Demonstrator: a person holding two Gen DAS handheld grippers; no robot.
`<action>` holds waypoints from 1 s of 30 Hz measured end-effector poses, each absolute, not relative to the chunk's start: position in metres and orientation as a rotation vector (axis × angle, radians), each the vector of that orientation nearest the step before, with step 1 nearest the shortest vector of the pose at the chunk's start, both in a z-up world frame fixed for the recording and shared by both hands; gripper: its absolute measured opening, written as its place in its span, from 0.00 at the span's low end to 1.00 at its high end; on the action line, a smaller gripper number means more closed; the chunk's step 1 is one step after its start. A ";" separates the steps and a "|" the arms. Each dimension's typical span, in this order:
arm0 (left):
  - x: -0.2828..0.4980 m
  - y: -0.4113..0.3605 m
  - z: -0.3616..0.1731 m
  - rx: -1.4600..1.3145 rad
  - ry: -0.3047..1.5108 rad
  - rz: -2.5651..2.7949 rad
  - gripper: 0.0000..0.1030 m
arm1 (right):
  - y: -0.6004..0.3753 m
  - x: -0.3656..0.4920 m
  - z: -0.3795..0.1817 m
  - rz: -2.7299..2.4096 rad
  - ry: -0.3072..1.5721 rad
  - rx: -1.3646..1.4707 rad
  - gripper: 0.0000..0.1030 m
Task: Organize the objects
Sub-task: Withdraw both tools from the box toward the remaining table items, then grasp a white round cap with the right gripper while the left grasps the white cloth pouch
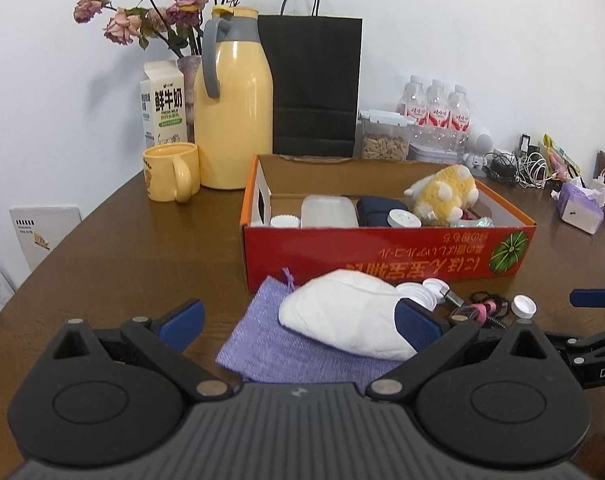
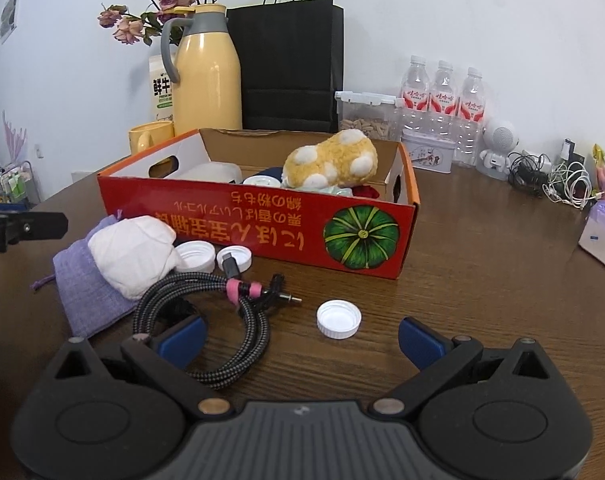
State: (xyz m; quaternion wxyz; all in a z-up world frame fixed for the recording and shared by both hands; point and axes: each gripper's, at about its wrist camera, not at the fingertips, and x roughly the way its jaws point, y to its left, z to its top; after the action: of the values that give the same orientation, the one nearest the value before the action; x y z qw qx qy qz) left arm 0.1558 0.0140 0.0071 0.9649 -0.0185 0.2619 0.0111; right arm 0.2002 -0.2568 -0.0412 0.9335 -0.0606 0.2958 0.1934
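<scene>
Both grippers gape wide and empty: the left gripper over the white pouch on a purple bag, the right gripper before a white cap. A braided cable lies between them, before the table's red box.

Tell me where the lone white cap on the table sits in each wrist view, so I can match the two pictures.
Left wrist: the cap sits far right, past the cable, just above the right finger linkage.
Right wrist: the cap lies centre frame on bare table, between the open fingers and right of the cable.
Shared landmark: the red box with the green pumpkin print, behind the cap in both.
</scene>
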 end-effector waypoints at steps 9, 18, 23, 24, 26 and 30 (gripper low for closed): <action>0.157 0.014 0.004 -0.040 0.541 0.024 1.00 | -0.260 0.210 -0.045 0.363 0.610 -0.122 1.00; 0.162 0.011 0.003 -0.033 0.551 0.022 1.00 | -0.274 0.246 -0.049 0.326 0.650 -0.125 0.74; 0.164 0.011 0.002 -0.026 0.557 0.029 1.00 | -0.269 0.260 -0.059 0.359 0.692 -0.121 0.50; 0.165 0.011 0.002 -0.026 0.558 0.029 1.00 | -0.268 0.260 -0.060 0.369 0.685 -0.117 0.46; 0.166 0.010 0.002 -0.027 0.560 0.027 1.00 | -0.267 0.258 -0.059 0.387 0.678 -0.119 0.27; 0.167 0.007 0.002 -0.023 0.561 0.019 1.00 | -0.266 0.255 -0.060 0.394 0.663 -0.126 0.27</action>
State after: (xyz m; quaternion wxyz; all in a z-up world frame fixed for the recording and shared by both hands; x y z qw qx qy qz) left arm 0.1674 0.0072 0.0016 0.9608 -0.0116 0.2767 0.0094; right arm 0.2549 -0.2659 -0.0598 0.9246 -0.0614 0.3233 0.1922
